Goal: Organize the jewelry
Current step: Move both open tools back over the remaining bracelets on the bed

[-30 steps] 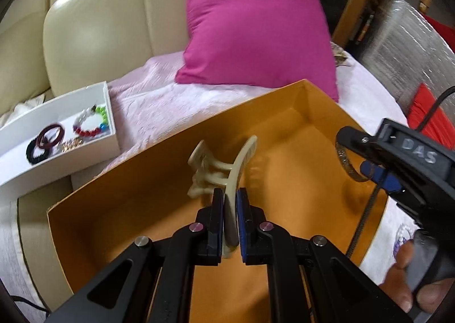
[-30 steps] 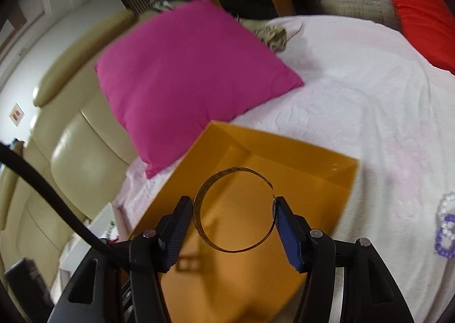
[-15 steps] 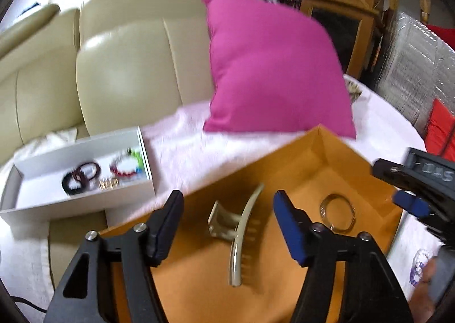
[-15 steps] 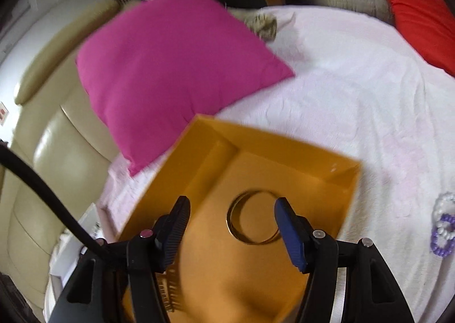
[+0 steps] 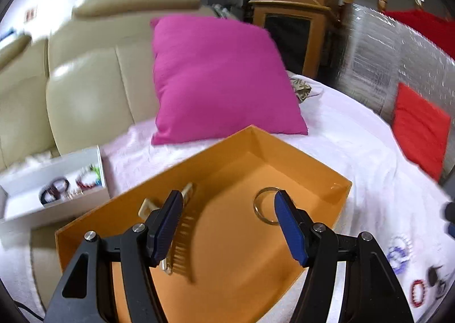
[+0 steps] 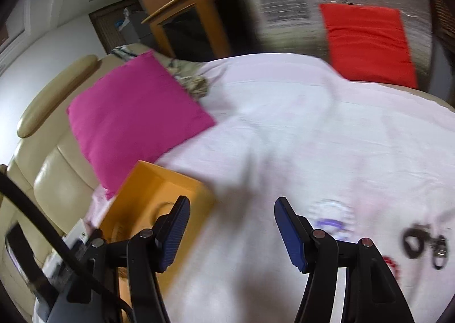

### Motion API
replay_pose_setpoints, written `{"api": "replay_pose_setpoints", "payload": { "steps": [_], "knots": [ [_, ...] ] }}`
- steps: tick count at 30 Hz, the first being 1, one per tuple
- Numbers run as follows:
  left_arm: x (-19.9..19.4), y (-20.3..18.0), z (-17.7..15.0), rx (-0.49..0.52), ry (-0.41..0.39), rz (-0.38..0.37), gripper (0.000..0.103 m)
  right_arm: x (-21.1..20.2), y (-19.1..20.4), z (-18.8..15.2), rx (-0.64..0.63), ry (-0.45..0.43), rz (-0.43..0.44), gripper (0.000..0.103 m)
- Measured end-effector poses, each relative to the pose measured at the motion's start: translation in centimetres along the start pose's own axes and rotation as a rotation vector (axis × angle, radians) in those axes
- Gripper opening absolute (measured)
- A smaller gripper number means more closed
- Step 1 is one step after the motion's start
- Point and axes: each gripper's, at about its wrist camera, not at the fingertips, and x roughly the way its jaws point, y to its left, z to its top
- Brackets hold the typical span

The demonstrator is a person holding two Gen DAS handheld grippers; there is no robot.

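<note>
The left gripper (image 5: pixel 227 226) points downward with its jaws spread wide, having just been opening, and nothing between the pads. The right gripper (image 6: pixel 231 233) is likewise spread and seemingly empty, though its view is blurred.

hair claw (image 5: pixel 182 240) partly hidden behind left tool finger, beaded bracelets (image 6: pixel 331 216) smeared by blur, orange box (image 6: pixel 159 195) half covered

Both grippers (image 5: pixel 227 226) (image 6: pixel 231 233) have black angular arms, silver screws and ribbed blue pads (image 5: pixel 290 227); a black cable (image 6: pixel 37 217) trails left.
</note>
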Motion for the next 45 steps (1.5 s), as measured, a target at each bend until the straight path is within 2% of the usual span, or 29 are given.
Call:
{"api": "replay_pose_setpoints", "payload": {
  "steps": [5,12,18,19,22,31,37,41,45],
  "knots": [
    [-1.5,-3.8,-0.8,0.083,-0.048,-0.06,0.069,-4.7,-8.6,-1.5,0.21,-0.085,0.039,0.065],
    [-2.8,-9.7,-2.7,0.262,-0.086,-0.123,0.071,-9.1,-17.4,-4.7,0.391,-0.178,0.008,0.065],
    [-2.9,-13.6,-4.2,0.378,-0.067,-0.171,0.071,-10.1,-22.4,-6.4,0.498,-0.157,-0.017,0.065],
    [-2.9,-14.0,-4.4,0.384,-0.05,-0.202,0.071,-10.2,-23.1,-6.7,0.509,-0.152,-0.012,0.064],
    [-3.3,-15.2,-4.8,0.375,-0.016,-0.292,0.071,-10.7,-24.2,-7.0,0.508,-0.161,-0.027,0.063],
    [-4.1,-18.1,-6.4,0.446,-0.036,-0.289,0.071,-13.4,-24.2,-7.7,0.431,-0.254,-0.023,0.063],
    [-3.7,-18.6,-6.7,0.479,-0.027,-0.318,0.071,-14.5,-25.4,-8.6,0.435,-0.263,-0.026,0.063],
    [-3.7,-19.1,-7.1,0.506,0.01,-0.411,0.071,-15.4,-26.0,-9.2,0.457,-0.273,-0.029,0.063],
    [-4.0,-19.9,-7.8,0.551,0.057,-0.53,0.071,-14.9,-26.9,-9.5,0.489,-0.232,-0.044,0.063]
  ]
}}
